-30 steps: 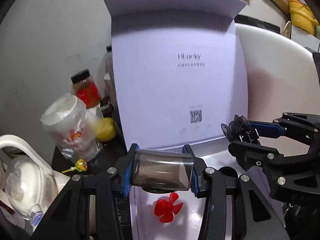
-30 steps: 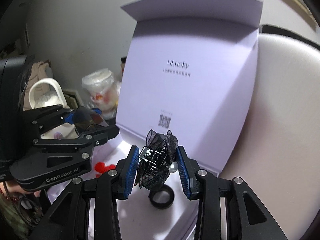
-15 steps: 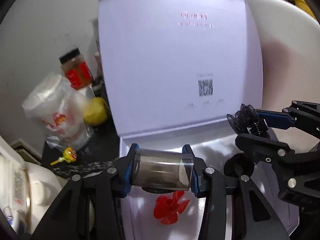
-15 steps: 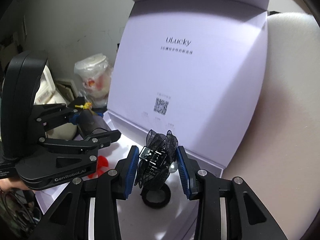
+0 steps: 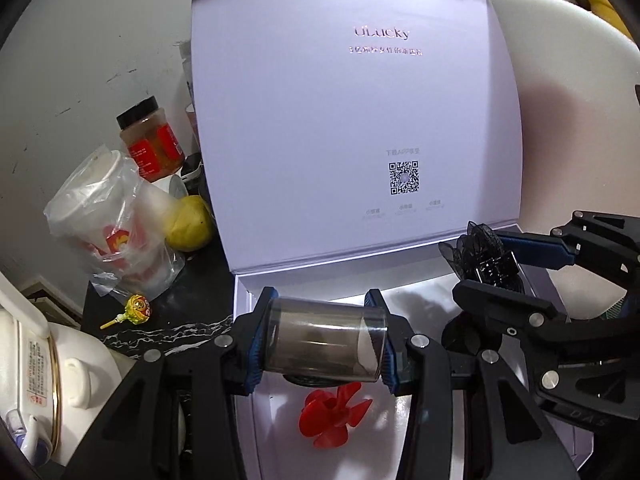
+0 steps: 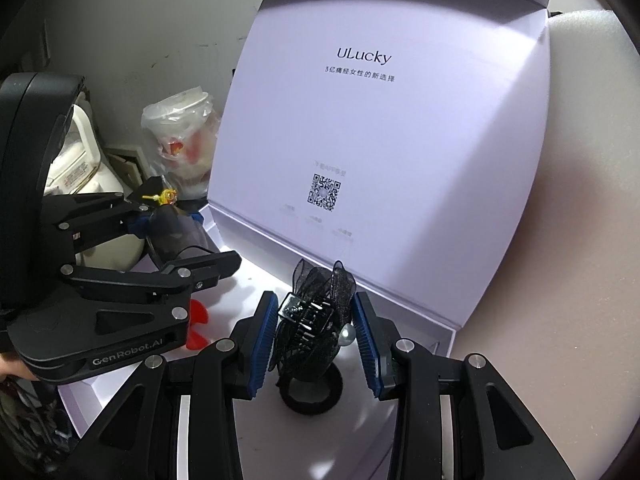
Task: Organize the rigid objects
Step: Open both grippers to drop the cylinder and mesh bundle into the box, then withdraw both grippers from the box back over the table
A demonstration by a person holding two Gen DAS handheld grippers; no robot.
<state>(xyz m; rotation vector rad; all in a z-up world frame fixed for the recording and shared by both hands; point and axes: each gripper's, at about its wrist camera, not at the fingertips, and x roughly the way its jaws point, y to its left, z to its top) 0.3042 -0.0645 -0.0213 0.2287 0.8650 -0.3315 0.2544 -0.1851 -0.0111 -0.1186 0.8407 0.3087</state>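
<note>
My left gripper (image 5: 322,340) is shut on a smoky clear plastic cylinder (image 5: 324,346), held sideways above the open white box (image 5: 244,304). A red propeller (image 5: 334,414) lies in the box below it. My right gripper (image 6: 314,334) is shut on a black lace hair clip (image 6: 316,316) over the box's right part, above a black ring (image 6: 310,394) on the box floor. The box lid (image 6: 380,120) stands upright behind. The right gripper with the clip (image 5: 486,258) shows at right in the left wrist view; the left gripper (image 6: 176,240) shows at left in the right wrist view.
Left of the box on the dark marbled counter (image 5: 168,336): a bagged paper cup (image 5: 108,216), a red-label jar (image 5: 150,142), a yellow fruit (image 5: 190,218), a lollipop (image 5: 136,308) and a white appliance (image 5: 60,380). A white cushion (image 5: 568,100) stands behind on the right.
Both grippers have moved forward and lower toward the box, each still holding its object. The lid looms larger.
</note>
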